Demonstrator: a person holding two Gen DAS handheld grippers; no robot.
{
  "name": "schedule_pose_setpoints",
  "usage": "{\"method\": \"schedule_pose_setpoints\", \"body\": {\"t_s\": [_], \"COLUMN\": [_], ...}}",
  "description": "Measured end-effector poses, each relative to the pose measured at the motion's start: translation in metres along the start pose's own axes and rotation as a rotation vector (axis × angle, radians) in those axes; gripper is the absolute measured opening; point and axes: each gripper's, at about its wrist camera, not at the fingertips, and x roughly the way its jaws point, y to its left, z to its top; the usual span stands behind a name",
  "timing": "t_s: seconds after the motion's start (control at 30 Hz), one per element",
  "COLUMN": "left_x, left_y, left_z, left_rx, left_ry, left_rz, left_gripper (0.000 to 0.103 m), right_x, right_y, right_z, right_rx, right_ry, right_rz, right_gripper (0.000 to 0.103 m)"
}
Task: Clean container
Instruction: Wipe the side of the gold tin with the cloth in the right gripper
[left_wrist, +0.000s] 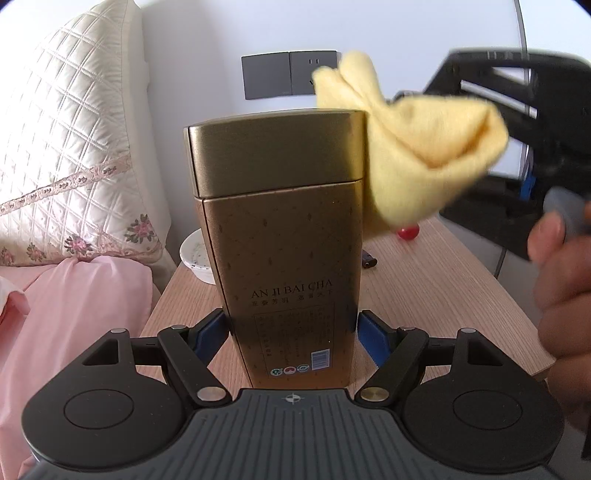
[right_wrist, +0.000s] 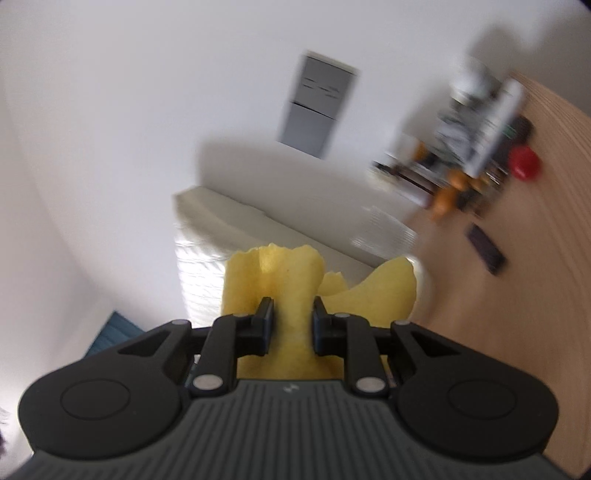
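Left claw (left_wrist: 291, 332) grips the gold tea tin (left_wrist: 280, 236) low down, upright on the counter (left_wrist: 424, 280)
Right claw (right_wrist: 293, 325) pinches a yellow cloth (right_wrist: 291, 280), which touches the tin's lid at two o'clock

A tall gold tin (left_wrist: 284, 236) with a matching lid closed on top stands upright on the wooden desk (left_wrist: 424, 288), near its left edge, its printed label readable. A bunched yellow cloth (left_wrist: 410, 158) is against the tin's upper right side at lid height.
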Motion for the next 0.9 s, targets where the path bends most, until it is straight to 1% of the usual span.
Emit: {"method": "schedule_pose_setpoints", "body": {"t_s": [0.1,0.3,0.4,0.47,0.6,0.67,0.8,0.9], "left_x": [0.0,-0.001,0.0,0.0,-0.001,-0.001,-0.001,0.002], "left_y": [0.0,0.001,0.001,0.001,0.002,0.002,0.002,-0.005], "left_z": [-0.001,0.0,0.0,0.001,0.001,0.001,0.001,0.003], "left_rx": [0.006,-0.002,-0.001,-0.002,-0.005,-0.001,0.004,0.0], "left_ry": [-0.002,-0.003,-0.003,-0.003,-0.002,-0.003,-0.002,0.0], "left_rz": [0.001,-0.005,-0.003,-0.002,0.0,-0.002,0.002,0.014], "left_gripper": [0.08,0.08,0.08,0.08,0.08,0.08,0.08,0.08], "right_x": [0.004,0.006,0.006,0.005,0.003,0.002,0.002,0.003], "right_y": [-0.002,-0.031,-0.034,-0.027,-0.005,-0.001,-0.017,-0.031], "right_z": [0.0,-0.011,-0.013,-0.011,-0.005,-0.004,-0.009,-0.015], "right_rx": [-0.022,0.034,0.044,0.033,-0.004,-0.016,0.009,0.036], "right_ry": [0.008,0.021,0.019,0.013,-0.001,-0.006,0.007,0.014], "right_rz": [-0.025,-0.073,-0.084,-0.073,-0.016,-0.008,-0.052,-0.082], "right_gripper": [0.023,0.022,0.022,0.023,0.023,0.023,0.023,0.023]}}
